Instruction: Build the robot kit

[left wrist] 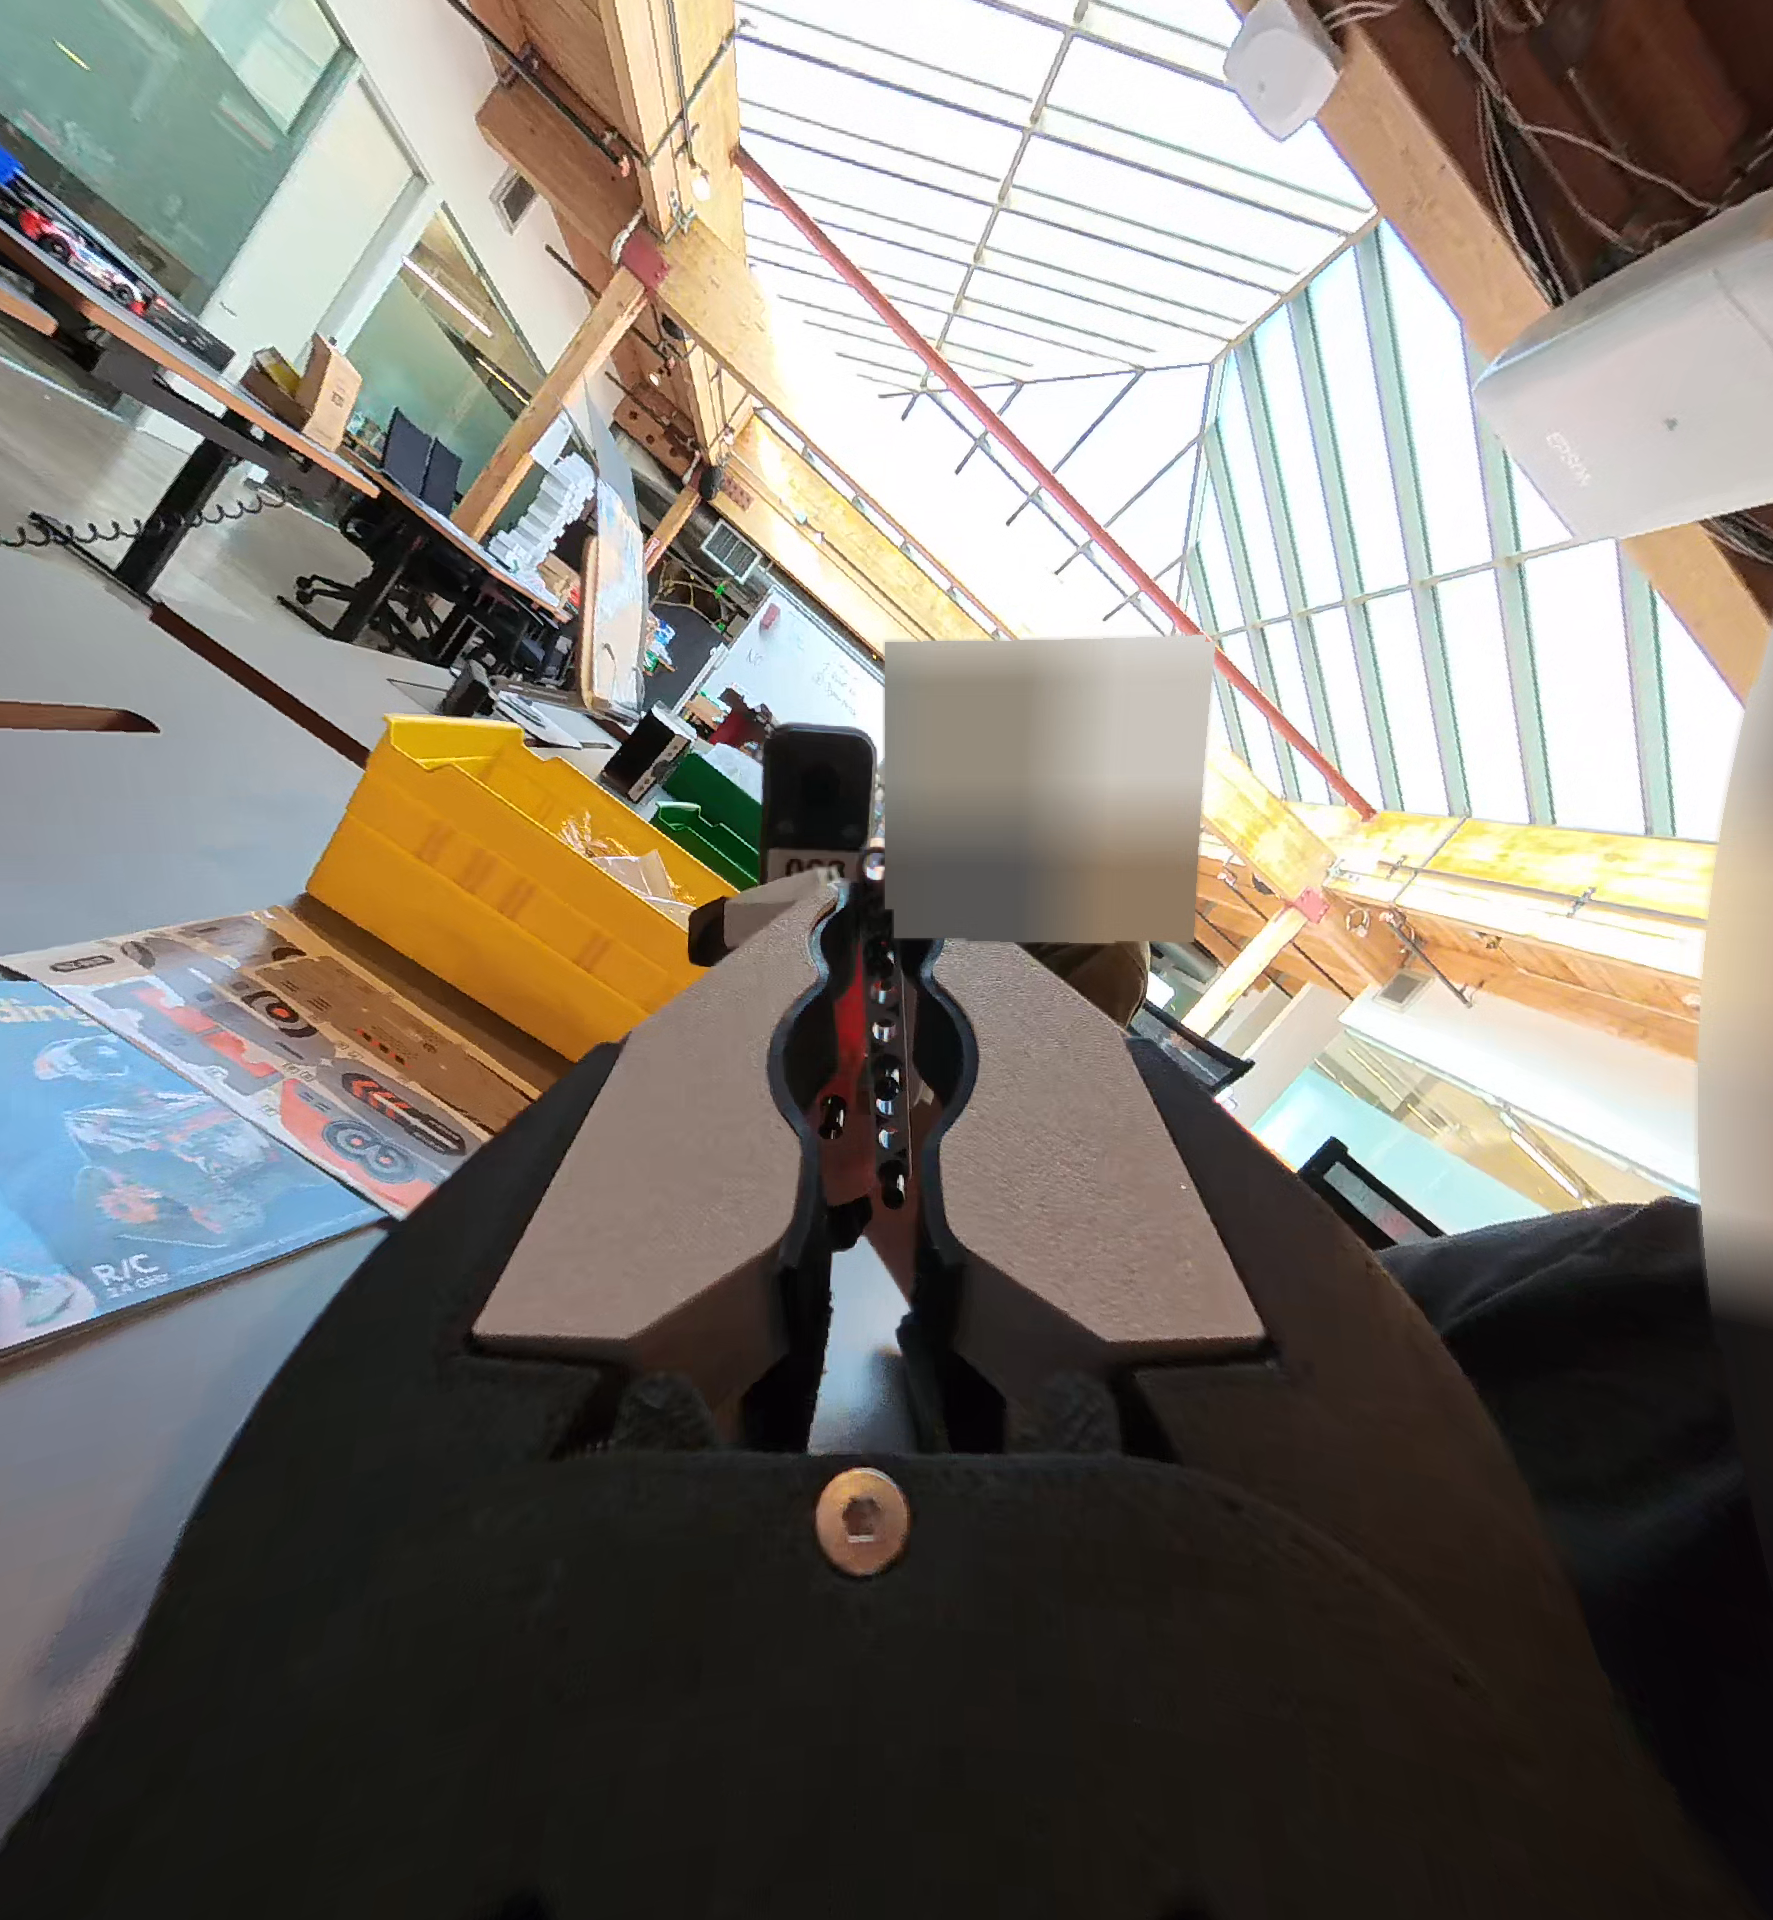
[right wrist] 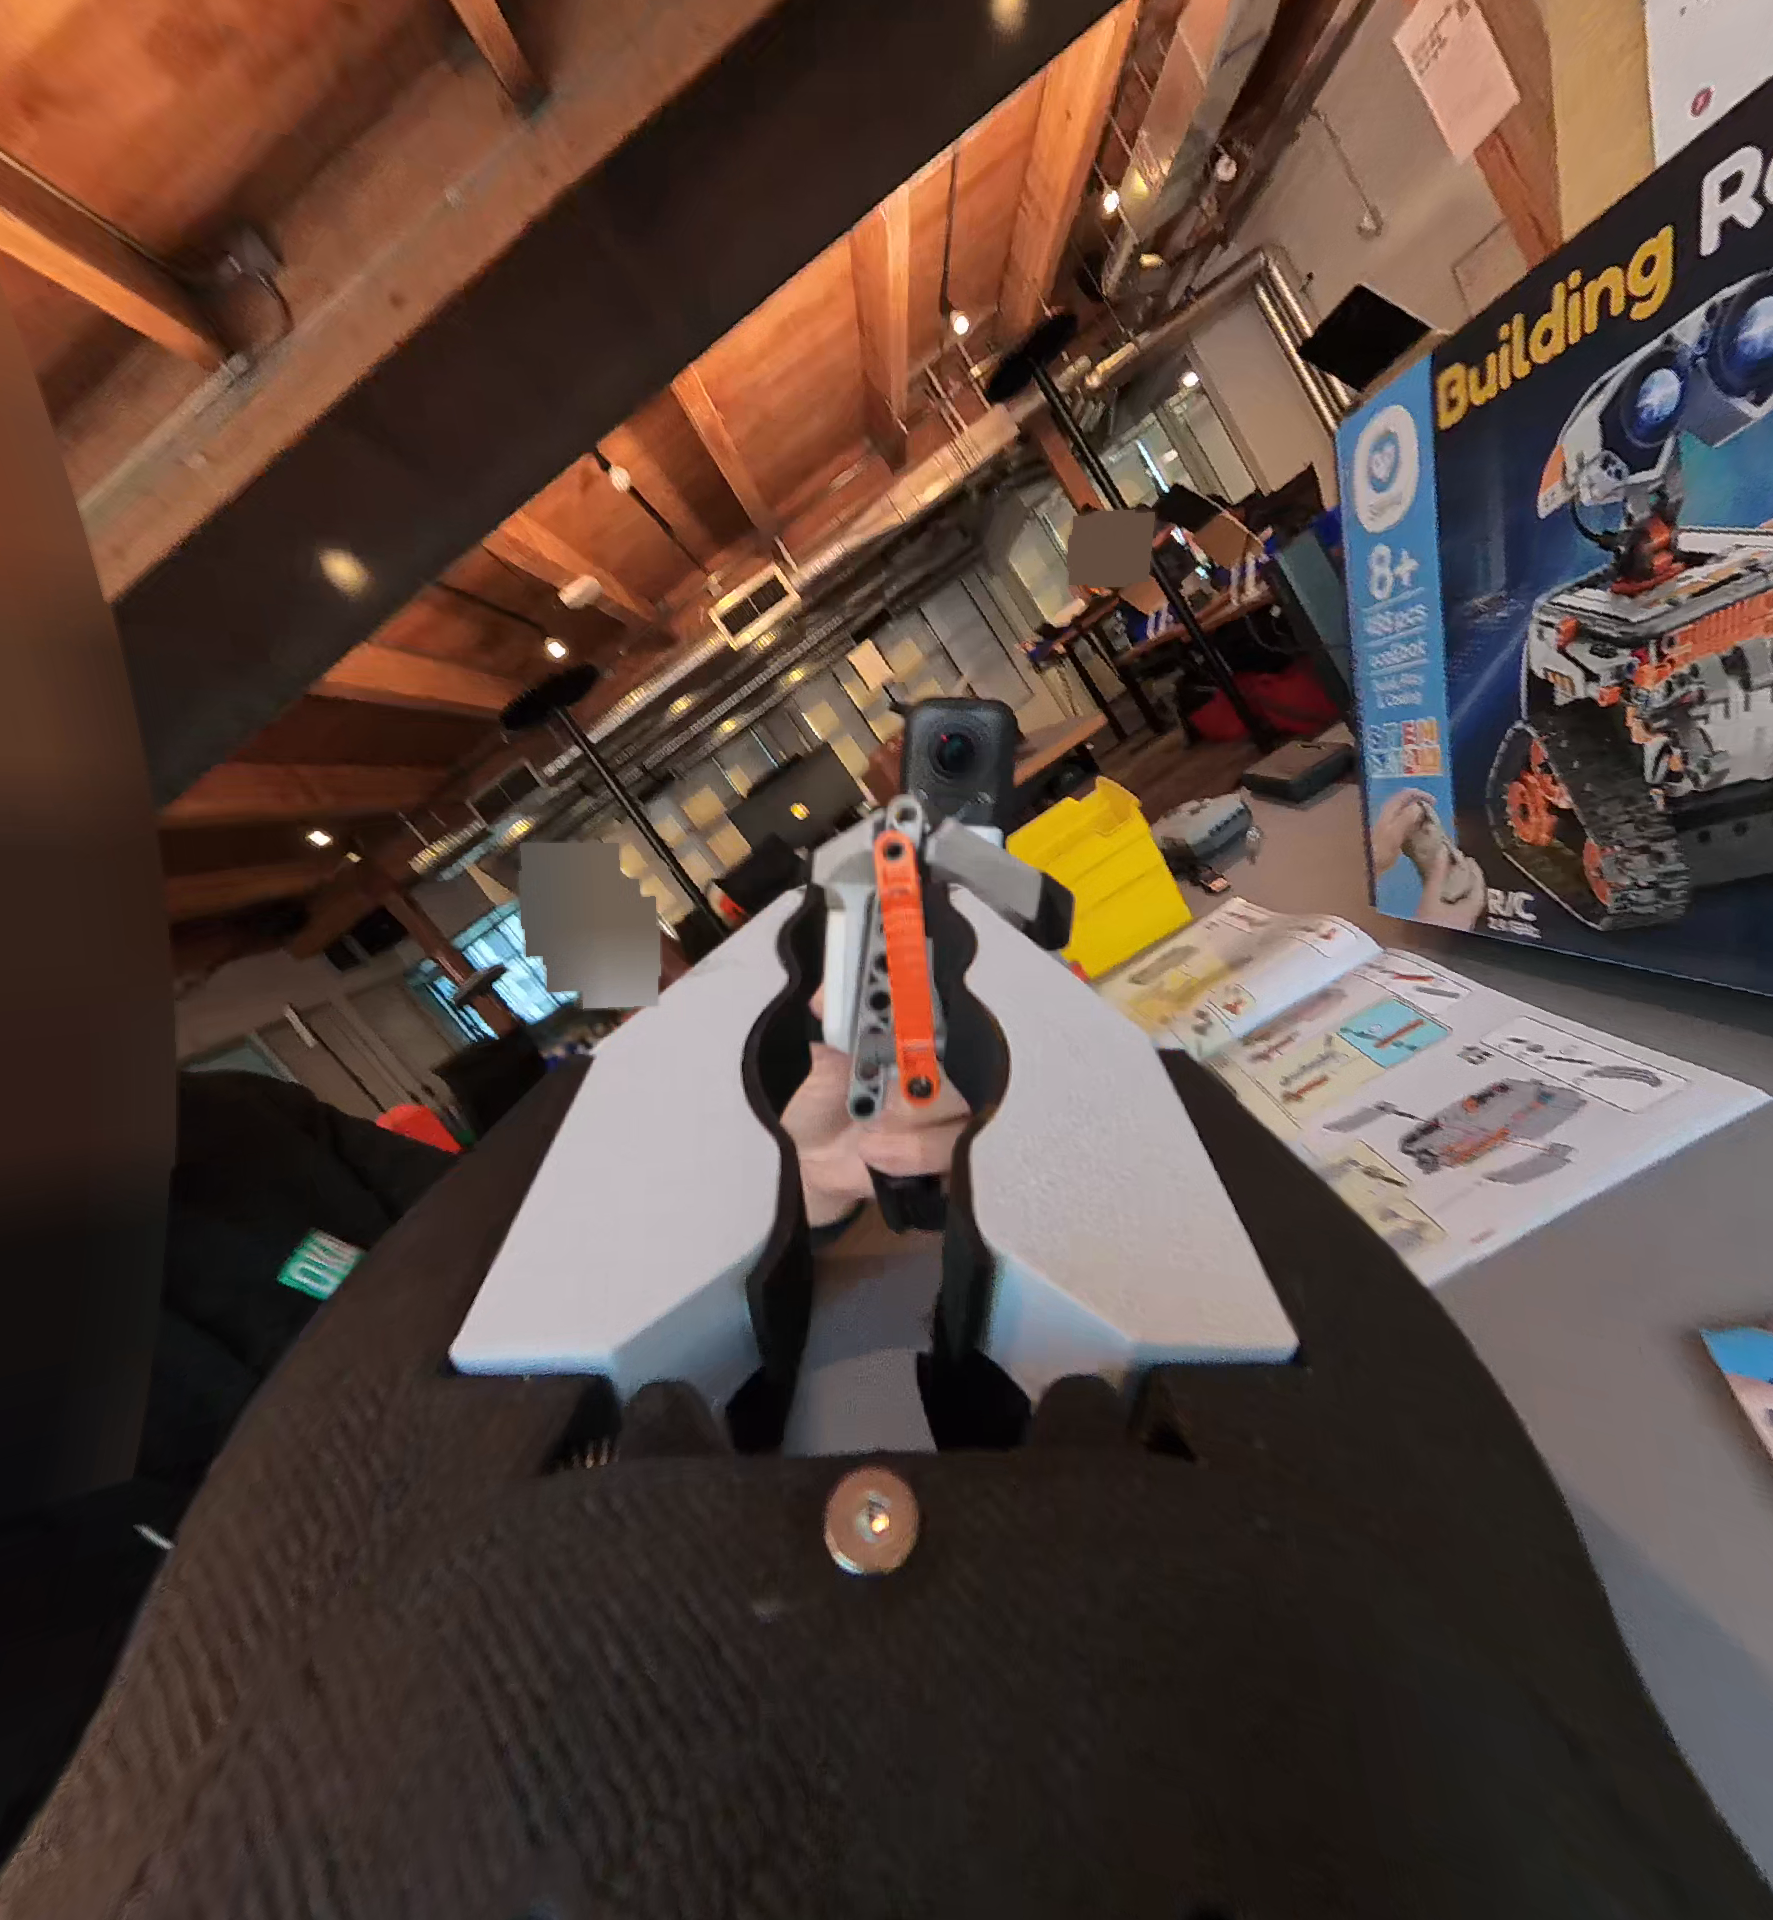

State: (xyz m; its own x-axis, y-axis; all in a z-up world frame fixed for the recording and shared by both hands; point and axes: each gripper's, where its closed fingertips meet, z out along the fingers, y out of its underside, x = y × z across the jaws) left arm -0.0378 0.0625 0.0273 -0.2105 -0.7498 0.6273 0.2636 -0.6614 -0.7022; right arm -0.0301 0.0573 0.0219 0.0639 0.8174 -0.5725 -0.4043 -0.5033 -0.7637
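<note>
While both grippers are tilting upward, I am pinching a holed grey-and-orange plastic beam assembly (right wrist: 892,977) between them, each gripper's jaws closing on it, with the yellow plastic bin (left wrist: 508,883) at ten o'clock.

Daylight is pouring through the skylight (left wrist: 1017,312), glaring white above the shadowed left gripper (left wrist: 866,935). Fisheye distortion is bending both views' edges; near blobs beside them are blurring.

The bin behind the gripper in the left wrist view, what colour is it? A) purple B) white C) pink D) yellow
D: the bin sitting on the table just past the left gripper is bright yellow, with clear bags inside it.
</note>
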